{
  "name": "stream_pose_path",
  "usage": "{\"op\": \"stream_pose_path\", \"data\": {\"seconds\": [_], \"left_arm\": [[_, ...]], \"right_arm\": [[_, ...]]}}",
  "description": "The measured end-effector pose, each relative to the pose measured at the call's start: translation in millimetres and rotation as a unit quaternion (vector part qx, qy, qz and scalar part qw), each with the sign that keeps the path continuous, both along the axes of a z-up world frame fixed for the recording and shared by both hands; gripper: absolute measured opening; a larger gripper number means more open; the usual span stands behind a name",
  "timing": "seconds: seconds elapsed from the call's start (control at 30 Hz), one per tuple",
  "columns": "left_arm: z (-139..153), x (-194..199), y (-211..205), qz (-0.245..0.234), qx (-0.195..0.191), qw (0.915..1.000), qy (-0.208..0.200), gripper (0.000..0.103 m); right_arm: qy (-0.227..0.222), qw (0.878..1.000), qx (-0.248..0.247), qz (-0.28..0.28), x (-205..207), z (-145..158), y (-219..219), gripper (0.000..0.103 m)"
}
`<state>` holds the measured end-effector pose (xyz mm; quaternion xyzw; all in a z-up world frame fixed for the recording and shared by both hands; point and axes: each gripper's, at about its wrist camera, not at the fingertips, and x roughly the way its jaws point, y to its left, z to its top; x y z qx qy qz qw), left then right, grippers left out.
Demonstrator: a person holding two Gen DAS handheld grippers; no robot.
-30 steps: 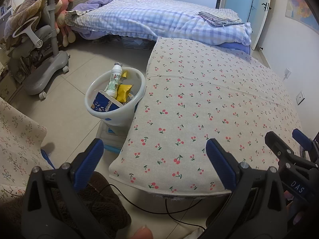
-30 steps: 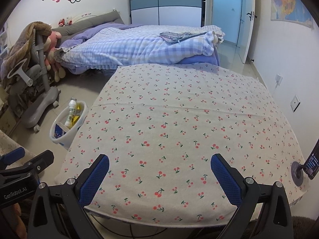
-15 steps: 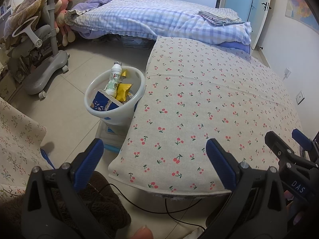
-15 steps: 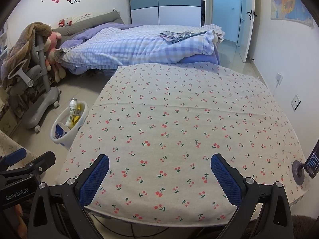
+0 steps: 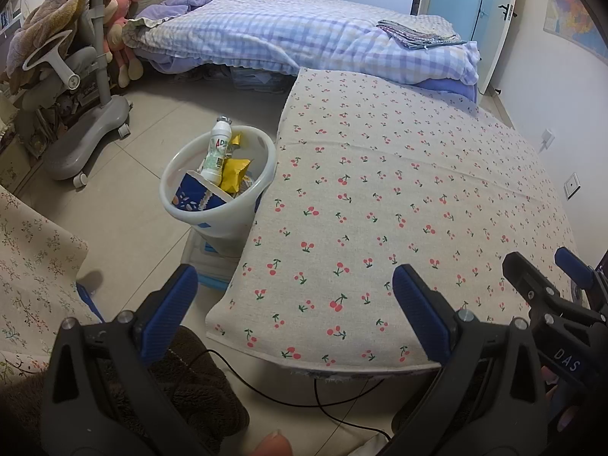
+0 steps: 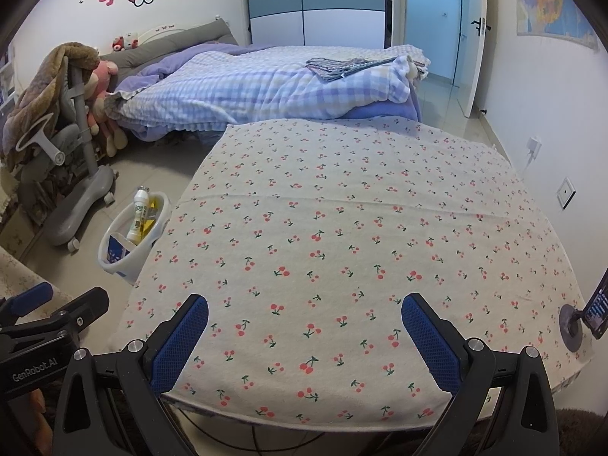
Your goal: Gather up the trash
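A white trash bin [image 5: 249, 144] stands on the floor against the left edge of the table; it also shows in the right wrist view [image 6: 114, 266]. It holds a white bottle [image 5: 217, 151], a yellow wrapper [image 5: 235, 169] and a blue-and-white carton [image 5: 193, 194]. My left gripper [image 5: 294, 287] is open and empty, above the table's near left corner. My right gripper [image 6: 304, 315] is open and empty over the near edge of the cherry-print tablecloth [image 6: 342, 228]. I see no loose trash on the cloth.
A bed with a checked quilt [image 6: 266, 83] lies beyond the table. A grey chair on castors [image 5: 83, 114] stands at the left. A phone on a stand [image 6: 592, 309] sits at the table's right edge. A black cable [image 5: 288, 399] runs under the near edge.
Both grippers have drifted very slightly; the view has hardly shifted. Nothing was taken hold of or let go.
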<state>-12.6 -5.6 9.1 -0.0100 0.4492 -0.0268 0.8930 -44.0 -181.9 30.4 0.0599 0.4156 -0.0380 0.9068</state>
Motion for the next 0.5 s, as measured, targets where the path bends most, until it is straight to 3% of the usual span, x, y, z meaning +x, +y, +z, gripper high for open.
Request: {"op": "stream_pose_path", "data": {"seconds": [0.5], "left_arm": [[0.3,0.2,-0.2,0.000,0.000,1.0000,0.000,0.102]], "right_arm": [[0.001,1.000,0.000,0.000,-0.1,-0.7,0.4,0.103]]}}
